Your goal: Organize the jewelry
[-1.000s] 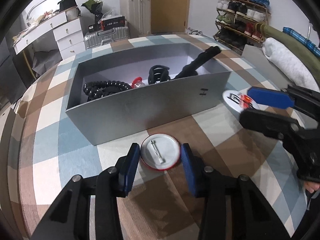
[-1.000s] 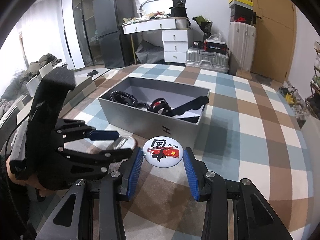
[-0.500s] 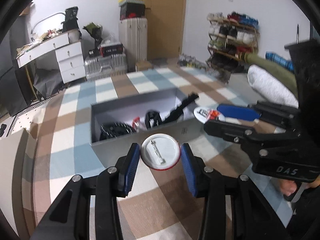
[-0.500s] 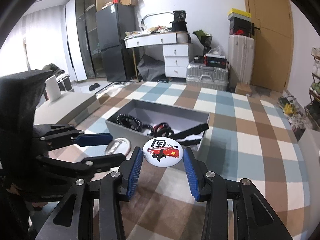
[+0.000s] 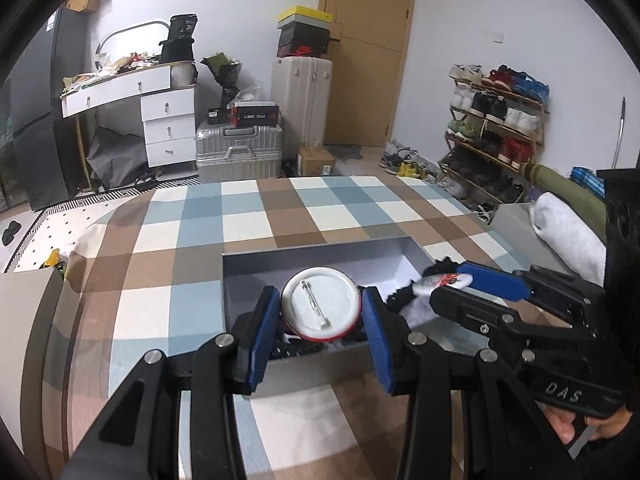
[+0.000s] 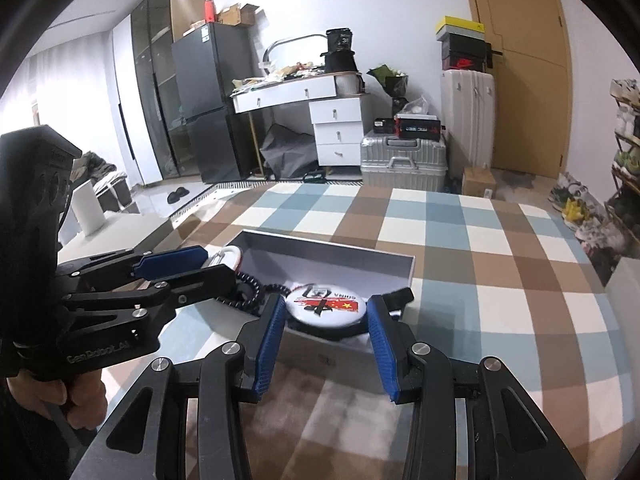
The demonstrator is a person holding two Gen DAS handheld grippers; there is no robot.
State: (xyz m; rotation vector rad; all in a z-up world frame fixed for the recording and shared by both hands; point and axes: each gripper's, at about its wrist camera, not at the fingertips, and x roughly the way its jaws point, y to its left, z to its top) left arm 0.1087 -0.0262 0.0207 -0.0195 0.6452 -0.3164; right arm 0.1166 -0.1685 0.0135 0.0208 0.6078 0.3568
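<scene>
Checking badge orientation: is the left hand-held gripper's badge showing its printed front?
No, the badge shows its white back with the metal pin.

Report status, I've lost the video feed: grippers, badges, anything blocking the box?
Left gripper shut on pin-back badge. Right gripper shut on flag badge. Both badges over grey box. Nothing blocking.

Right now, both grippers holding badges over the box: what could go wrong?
1. The left gripper and right gripper hang close together over the grey box; they could collide.
2. The pin-back badge and the flag badge are held only by their rims, so either might slip and drop onto the black beads.
</scene>
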